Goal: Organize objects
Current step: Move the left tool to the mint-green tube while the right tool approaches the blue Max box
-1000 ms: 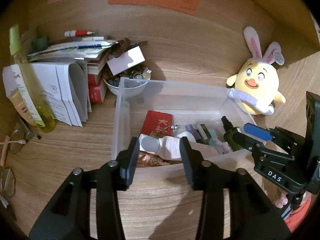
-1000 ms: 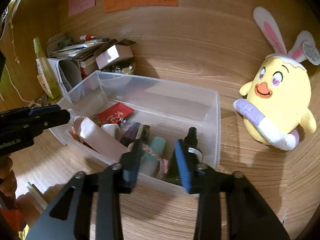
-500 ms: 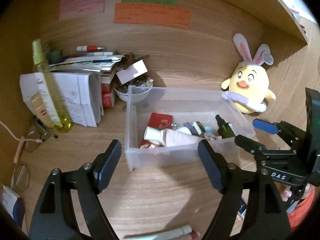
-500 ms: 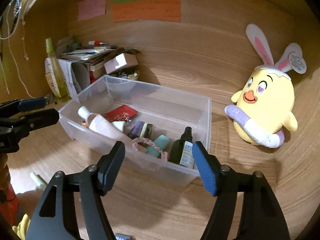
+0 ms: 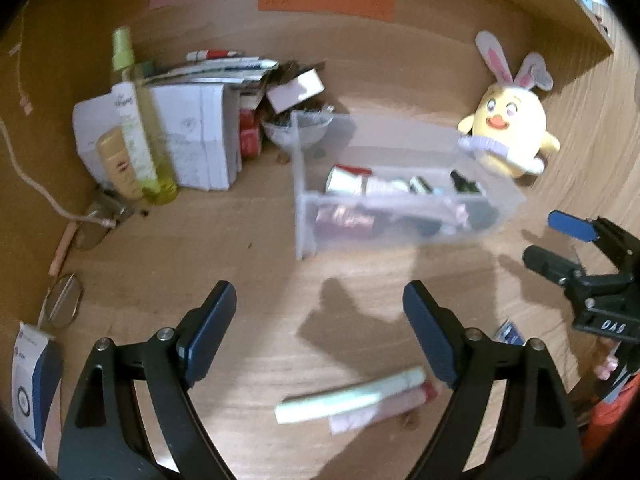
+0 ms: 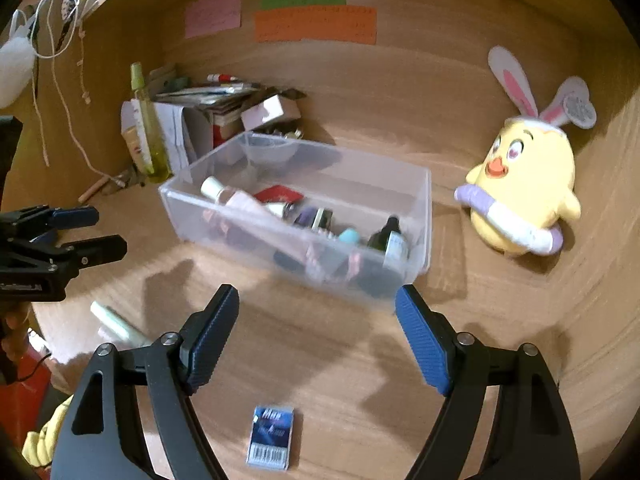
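Surface: wood-grain desk with a wooden back wall; three paper notes (pink, green, orange) stuck at upper centre of both views.

Count: one clear plastic bin, one yellow chick plush with rabbit ears at right, one tall yellow-green spray bottle at upper left beside a stack of papers.

Bin: translucent, rectangular, open-topped, centre of frame; holds a pink-white bottle, a dark dropper bottle, a red card and other small items too blurred to name.

Loose on the desk: a pale green tube and a small blue packet, both low in frame.

Left gripper: jaws opening, nothing between them. Right gripper: jaws opening, nothing between them.
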Tool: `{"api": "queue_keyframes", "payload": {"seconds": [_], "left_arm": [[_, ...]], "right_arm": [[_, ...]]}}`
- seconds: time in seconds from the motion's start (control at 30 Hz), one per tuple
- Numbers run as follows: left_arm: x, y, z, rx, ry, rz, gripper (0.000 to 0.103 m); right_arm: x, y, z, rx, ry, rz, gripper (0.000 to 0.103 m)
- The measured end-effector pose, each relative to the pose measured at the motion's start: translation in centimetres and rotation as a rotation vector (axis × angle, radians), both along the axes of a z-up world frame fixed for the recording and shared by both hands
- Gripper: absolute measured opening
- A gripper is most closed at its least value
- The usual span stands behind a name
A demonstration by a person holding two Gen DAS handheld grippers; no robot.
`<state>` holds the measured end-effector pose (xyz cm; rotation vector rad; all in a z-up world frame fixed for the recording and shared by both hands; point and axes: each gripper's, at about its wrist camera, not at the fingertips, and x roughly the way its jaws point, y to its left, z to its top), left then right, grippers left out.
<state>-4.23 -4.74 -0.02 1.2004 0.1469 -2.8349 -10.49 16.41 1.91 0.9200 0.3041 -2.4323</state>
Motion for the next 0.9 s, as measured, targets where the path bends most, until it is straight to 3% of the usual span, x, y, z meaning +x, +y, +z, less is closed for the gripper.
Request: {"api": "queue_keyframes", "payload": {"seconds": [0.37,0.7,0.9], "left_arm": [[3.3,-0.7,-3.3,-0.042,-0.075,0.000,0.086],[2.9,-2.4,-5.5,0.052,-0.144,-0.056,0.086],[2.3,-2.0,-6.1,0.042,-0.159,-0.094,0.086]], "right_arm": [[2.4,1.0,-3.4,0.019,-0.096,-0.006,0.078],[3.8,2.0,-5.2,0.034,-0.158,-0.033,0.078],[3.8,1.9,-5.8,0.034,-0.175,-0.047,0.078]]}}
